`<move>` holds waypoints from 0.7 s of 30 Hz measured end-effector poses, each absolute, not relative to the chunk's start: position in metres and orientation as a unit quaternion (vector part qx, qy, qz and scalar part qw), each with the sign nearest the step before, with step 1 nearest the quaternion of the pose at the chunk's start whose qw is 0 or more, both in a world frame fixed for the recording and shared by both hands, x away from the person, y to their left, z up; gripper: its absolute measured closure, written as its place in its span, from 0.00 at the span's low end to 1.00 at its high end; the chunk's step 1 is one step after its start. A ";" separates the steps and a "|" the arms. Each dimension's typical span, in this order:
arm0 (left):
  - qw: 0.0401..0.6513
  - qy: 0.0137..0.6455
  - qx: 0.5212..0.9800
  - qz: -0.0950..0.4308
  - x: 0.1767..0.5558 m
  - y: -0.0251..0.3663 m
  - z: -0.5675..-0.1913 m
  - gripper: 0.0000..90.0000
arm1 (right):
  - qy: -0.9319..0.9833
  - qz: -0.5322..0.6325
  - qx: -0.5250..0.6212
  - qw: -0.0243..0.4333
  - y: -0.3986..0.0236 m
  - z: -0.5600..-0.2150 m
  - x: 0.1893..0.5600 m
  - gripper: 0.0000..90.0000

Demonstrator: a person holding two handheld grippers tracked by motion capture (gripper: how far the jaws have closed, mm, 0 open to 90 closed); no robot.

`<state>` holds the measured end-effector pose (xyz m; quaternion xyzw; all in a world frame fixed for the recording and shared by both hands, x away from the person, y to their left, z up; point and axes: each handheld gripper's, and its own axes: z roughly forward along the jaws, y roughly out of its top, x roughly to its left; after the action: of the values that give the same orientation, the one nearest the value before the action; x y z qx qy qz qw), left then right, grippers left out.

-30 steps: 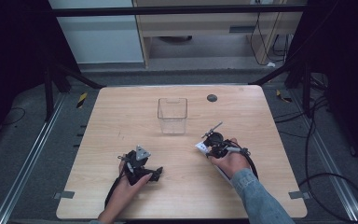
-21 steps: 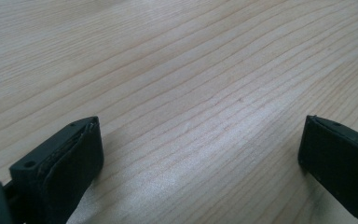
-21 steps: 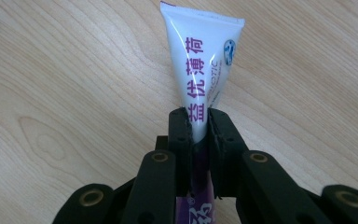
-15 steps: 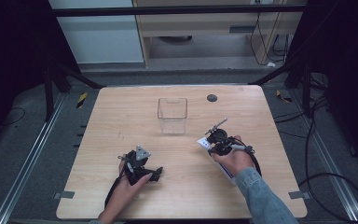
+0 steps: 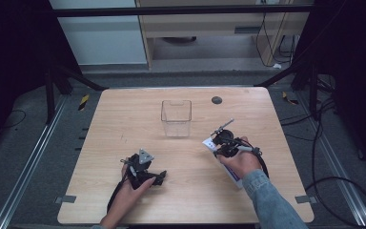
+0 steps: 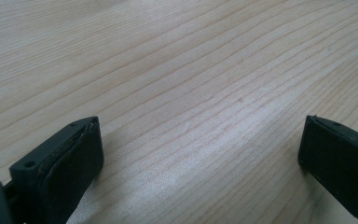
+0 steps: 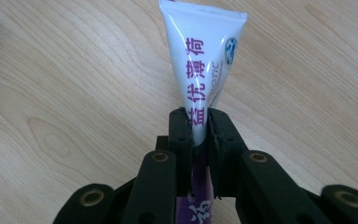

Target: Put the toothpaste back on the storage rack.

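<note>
One white toothpaste tube (image 7: 200,70) is pinched in the right gripper (image 7: 199,135), its lower end hidden behind the jaws. One clear container (image 5: 176,118) stands at centre frame. The left gripper (image 6: 200,154), jaws spread, rests on the wooden table (image 5: 124,114).

Wooden table (image 5: 124,114) on grey floor (image 5: 24,157), cabinet (image 5: 205,19) behind

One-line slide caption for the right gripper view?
Right hand-held gripper shut on a white toothpaste tube above the wooden table.
</note>
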<state>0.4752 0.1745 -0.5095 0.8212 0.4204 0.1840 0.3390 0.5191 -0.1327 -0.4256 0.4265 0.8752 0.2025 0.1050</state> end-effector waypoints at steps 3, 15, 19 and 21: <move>0.339 0.420 0.821 0.184 0.475 0.174 -0.510 0.00 | 0.876 0.204 0.425 0.107 -0.133 -0.425 0.519 0.90; 0.339 0.421 0.821 0.184 0.475 0.174 -0.510 0.00 | 0.874 0.213 0.420 0.121 -0.136 -0.406 0.518 0.90; 0.339 0.420 0.821 0.184 0.475 0.174 -0.510 0.00 | 0.872 0.218 0.419 0.128 -0.137 -0.398 0.518 0.90; 0.339 0.420 0.821 0.184 0.475 0.174 -0.510 0.00 | 0.871 0.225 0.416 0.131 -0.138 -0.394 0.518 0.90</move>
<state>0.4752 0.1745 -0.5095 0.8213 0.4204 0.1839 0.3390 0.5182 -0.1385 -0.3936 0.4165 0.8709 0.2254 0.1314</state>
